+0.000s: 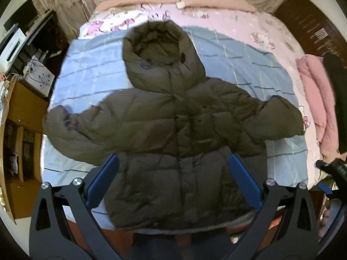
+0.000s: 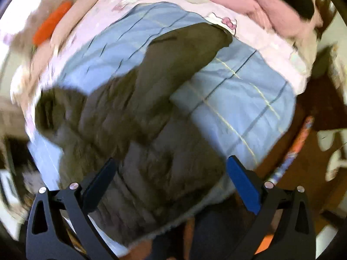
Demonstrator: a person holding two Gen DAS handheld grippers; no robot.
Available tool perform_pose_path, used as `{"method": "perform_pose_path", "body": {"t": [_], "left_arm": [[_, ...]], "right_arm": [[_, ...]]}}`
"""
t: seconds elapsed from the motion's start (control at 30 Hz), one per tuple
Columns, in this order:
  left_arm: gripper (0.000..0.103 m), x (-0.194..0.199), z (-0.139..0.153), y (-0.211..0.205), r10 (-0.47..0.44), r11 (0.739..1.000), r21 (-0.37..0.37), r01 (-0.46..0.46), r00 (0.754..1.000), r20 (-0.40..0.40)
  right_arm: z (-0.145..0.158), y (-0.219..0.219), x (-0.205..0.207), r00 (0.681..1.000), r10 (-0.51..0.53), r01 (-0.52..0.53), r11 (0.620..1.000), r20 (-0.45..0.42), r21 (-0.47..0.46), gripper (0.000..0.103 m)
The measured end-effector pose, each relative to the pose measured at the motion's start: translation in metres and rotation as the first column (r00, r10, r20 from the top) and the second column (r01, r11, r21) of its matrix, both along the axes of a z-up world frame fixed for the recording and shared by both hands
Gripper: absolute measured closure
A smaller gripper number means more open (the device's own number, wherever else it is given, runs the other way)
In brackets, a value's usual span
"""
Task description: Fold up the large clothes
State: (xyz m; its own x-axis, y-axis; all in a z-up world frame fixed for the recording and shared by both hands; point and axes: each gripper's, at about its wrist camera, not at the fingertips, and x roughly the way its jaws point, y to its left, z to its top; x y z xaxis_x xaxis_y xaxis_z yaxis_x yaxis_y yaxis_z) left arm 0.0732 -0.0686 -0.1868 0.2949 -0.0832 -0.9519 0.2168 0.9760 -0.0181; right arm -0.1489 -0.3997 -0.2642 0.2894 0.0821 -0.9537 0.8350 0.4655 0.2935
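A: Bedroom first: a wide bed [image 1: 249,32] filled both views, with a pale blue checked quilt [image 1: 91,73] spread across it as a folding surface, pink bedding bunched at the head and a rolled pink blanket [image 1: 314,99] pushed to the edge, presumably to keep the middle free.

B: And the garment?

A: A dark olive hooded puffer jacket [image 1: 173,134] lay flat on the quilt, front up and fastened. Its long axis ran from the near bed edge towards the pillows: hem nearest the person, hood [image 1: 156,54] pointing away. Both sleeves were spread sideways, so the whole outline was exposed. I'd judge it was laid out that way so each sleeve could be folded in over the body.

B: Were the tools on it?

A: No. The left hand-held gripper [image 1: 173,182] hung above the lower body of the jacket, jaws wide apart, holding nothing. The right hand-held gripper [image 2: 173,186], in a blurred view, had its jaws spread wide too, gripping nothing, over the hem corner below the right sleeve [image 2: 184,54].
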Motion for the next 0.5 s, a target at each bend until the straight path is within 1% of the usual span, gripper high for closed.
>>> {"method": "perform_pose_path", "body": {"t": [0.03,0.07,0.1,0.13,0.17,0.23,0.3,0.33,0.4,0.47,0.5], "left_arm": [[0.002,0.007,-0.01,-0.014,0.017,1.0,0.01,-0.017,1.0,-0.008],[0.002,0.012,-0.021,-0.027,0.037,0.999,0.027,-0.036,0.999,-0.012],[0.002,0.016,-0.035,-0.047,0.052,0.998,0.044,-0.052,0.998,-0.016],[0.002,0.02,-0.047,-0.063,0.059,0.997,0.049,-0.058,0.998,-0.025],[0.002,0.024,-0.058,-0.077,0.063,0.997,0.05,-0.061,0.997,-0.039],[0.002,0.029,-0.092,-0.118,0.058,0.998,0.025,-0.056,0.994,-0.089],[0.002,0.032,-0.13,-0.156,0.049,0.999,0.01,-0.048,0.987,-0.15],[0.002,0.033,-0.146,-0.172,0.053,0.999,0.014,-0.051,0.984,-0.173],[0.002,0.038,-0.18,-0.201,0.071,0.997,0.043,-0.063,0.975,-0.211],[0.002,0.044,-0.21,-0.226,0.089,0.994,0.085,-0.07,0.966,-0.244],[0.002,0.044,-0.219,-0.23,0.093,0.993,0.096,-0.071,0.961,-0.259]], "right_arm": [[-0.007,-0.018,0.005,1.0,-0.023,0.023,1.0,0.011,0.01,0.011],[-0.024,-0.049,0.003,0.997,-0.057,0.056,0.998,0.049,0.018,0.011],[-0.032,-0.069,0.011,0.996,-0.063,0.061,0.998,0.065,0.031,0.011],[-0.049,-0.095,0.014,0.995,-0.068,0.065,0.997,0.074,0.043,0.011],[-0.068,-0.122,0.018,0.994,-0.076,0.072,0.996,0.083,0.056,0.011],[-0.105,-0.166,0.03,0.992,-0.103,0.095,0.99,0.068,0.103,0.011],[-0.148,-0.205,0.036,0.983,-0.166,0.146,0.965,0.076,0.217,0.011],[-0.162,-0.215,0.053,0.978,-0.198,0.174,0.95,0.07,0.258,0.011],[-0.191,-0.235,0.061,0.967,-0.249,0.22,0.922,0.056,0.318,0.011],[-0.214,-0.252,0.069,0.953,-0.298,0.255,0.888,0.056,0.383,0.011],[-0.224,-0.259,0.074,0.946,-0.32,0.273,0.873,0.052,0.404,0.011]]}}
